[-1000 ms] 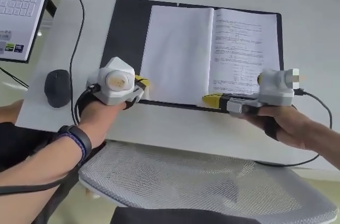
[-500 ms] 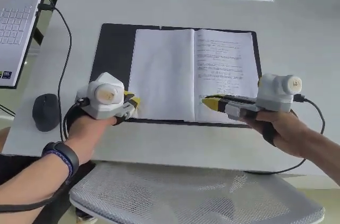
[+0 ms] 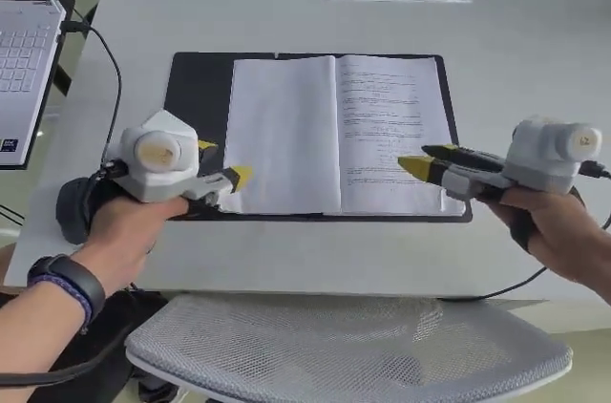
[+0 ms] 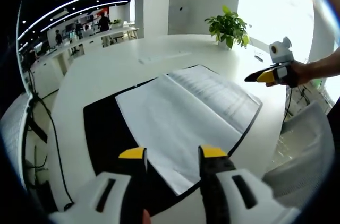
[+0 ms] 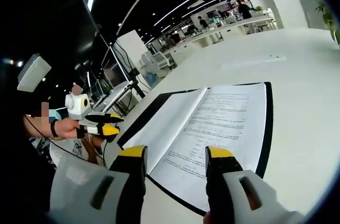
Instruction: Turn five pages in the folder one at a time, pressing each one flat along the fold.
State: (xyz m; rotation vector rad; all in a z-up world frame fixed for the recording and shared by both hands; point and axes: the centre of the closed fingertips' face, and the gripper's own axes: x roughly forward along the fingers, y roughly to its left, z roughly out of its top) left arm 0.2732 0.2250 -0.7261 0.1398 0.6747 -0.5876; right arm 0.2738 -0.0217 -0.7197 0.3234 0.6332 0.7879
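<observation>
Head view: left gripper [image 3: 222, 162], right gripper [image 3: 420, 158] flank folder [image 3: 196, 88], jaws parted, empty; risk (thin sheets [image 3: 391, 126]): pinching two at once.

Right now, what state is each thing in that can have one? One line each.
folder: open, lying flat on the table
left page: blank side up, flat
right page: printed side up, flat
left claw: open, empty, by the folder's near left corner
right claw: open, empty, held over the right page's near edge
laptop: lid open
</observation>
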